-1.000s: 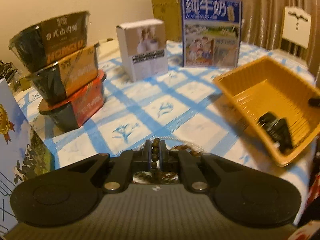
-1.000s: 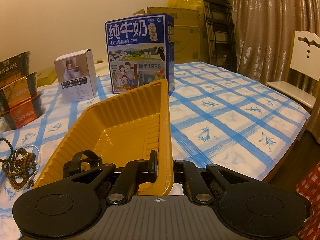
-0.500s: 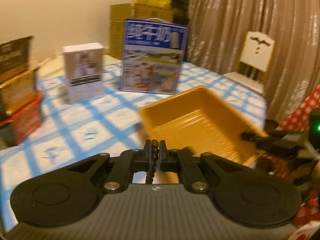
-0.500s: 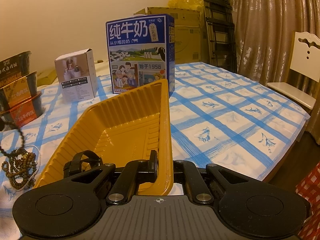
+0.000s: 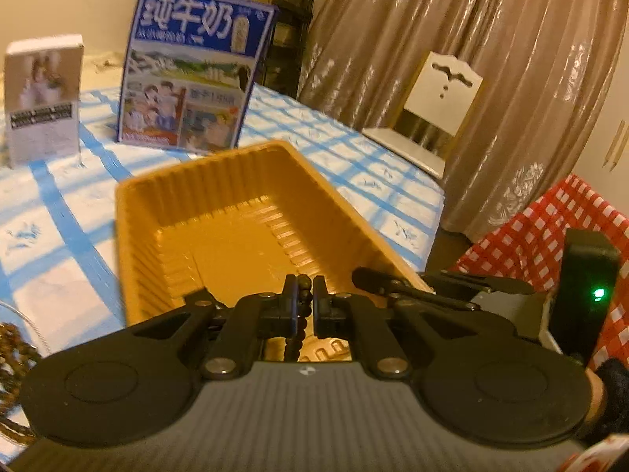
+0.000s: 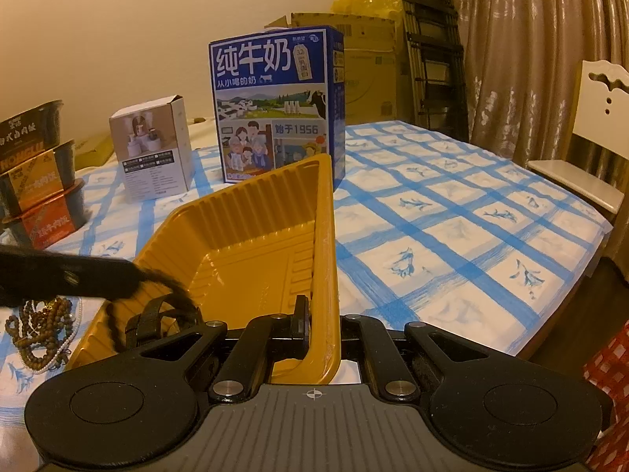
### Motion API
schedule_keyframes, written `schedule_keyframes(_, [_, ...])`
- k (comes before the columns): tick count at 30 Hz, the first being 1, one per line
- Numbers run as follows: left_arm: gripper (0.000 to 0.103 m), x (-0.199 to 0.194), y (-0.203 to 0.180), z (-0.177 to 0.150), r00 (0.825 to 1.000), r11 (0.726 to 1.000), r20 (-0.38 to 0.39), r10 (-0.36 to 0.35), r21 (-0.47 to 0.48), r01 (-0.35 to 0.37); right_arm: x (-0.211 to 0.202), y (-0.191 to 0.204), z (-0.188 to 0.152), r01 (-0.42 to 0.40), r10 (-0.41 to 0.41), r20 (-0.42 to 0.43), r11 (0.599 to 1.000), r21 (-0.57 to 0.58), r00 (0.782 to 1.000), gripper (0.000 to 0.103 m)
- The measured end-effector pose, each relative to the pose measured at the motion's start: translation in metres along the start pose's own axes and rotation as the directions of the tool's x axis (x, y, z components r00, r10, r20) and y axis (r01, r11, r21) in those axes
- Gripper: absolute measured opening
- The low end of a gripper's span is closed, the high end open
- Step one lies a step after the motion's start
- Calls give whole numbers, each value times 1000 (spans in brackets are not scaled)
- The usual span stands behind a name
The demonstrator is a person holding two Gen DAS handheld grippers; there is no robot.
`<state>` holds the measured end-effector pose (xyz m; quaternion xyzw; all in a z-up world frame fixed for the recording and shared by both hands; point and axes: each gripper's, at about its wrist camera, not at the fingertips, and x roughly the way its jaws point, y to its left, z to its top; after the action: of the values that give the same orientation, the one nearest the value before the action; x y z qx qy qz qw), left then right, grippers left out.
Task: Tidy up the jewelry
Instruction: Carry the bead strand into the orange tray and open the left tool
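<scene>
the left gripper [image 5: 303,306] is clenched on a strand of dark brown wooden beads [image 5: 298,324], which hangs from between its pads above the near end of the ribbed orange plastic tray [image 5: 220,220]. the right gripper [image 6: 320,324] is pinched tight on that tray's near right rim. a small black strap-like item [image 6: 151,320], too blurred to name, lies inside the tray. a heap of brown bead strings [image 6: 41,328] rests on the blue-checked tablecloth [image 6: 452,228] just left of the tray.

Cream wall [image 6: 118,19], beige curtains [image 5: 491,59], white chair [image 5: 440,98]
</scene>
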<state>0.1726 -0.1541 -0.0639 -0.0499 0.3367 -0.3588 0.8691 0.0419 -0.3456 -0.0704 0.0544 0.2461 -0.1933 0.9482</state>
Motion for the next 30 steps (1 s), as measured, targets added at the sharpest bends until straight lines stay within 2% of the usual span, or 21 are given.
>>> schedule_keyframes(5, [9, 14, 1, -8, 1000, 997, -28, -13, -74, 11, 0, -1, -1, -1, 1, -2, 1000, 4, 1000, 6])
schedule_keyframes(7, [17, 14, 3, -8, 999, 996, -31, -17, -91, 15, 1, -1, -2, -1, 1, -3, 1000, 5, 1000, 6])
schedule_keyframes(11, [20, 2, 3, -8, 1000, 995, -17, -19, -100, 17, 1, -1, -2, -1, 1, -4, 1000, 7, 1000, 6])
schedule_keyframes(15, [23, -16, 8, -10, 1000, 995, 0, 21, -95, -21, 0, -1, -2, -1, 1, -5, 1000, 5, 1000, 6])
schedule_keyframes(20, [23, -50, 33, -19, 995, 985, 13, 95, -145, -92, 1, -2, -2, 0, 0, -6, 1000, 7, 1000, 6])
schedule_keyframes(24, [23, -77, 55, -32, 978, 966, -1, 209, -155, -207, 0, -2, -3, 0, 0, -6, 1000, 6, 1000, 6])
schedule_keyframes(30, [23, -106, 88, -61, 930, 909, -61, 363, -195, -367, 0, -3, -4, 0, 0, -9, 1000, 7, 1000, 6])
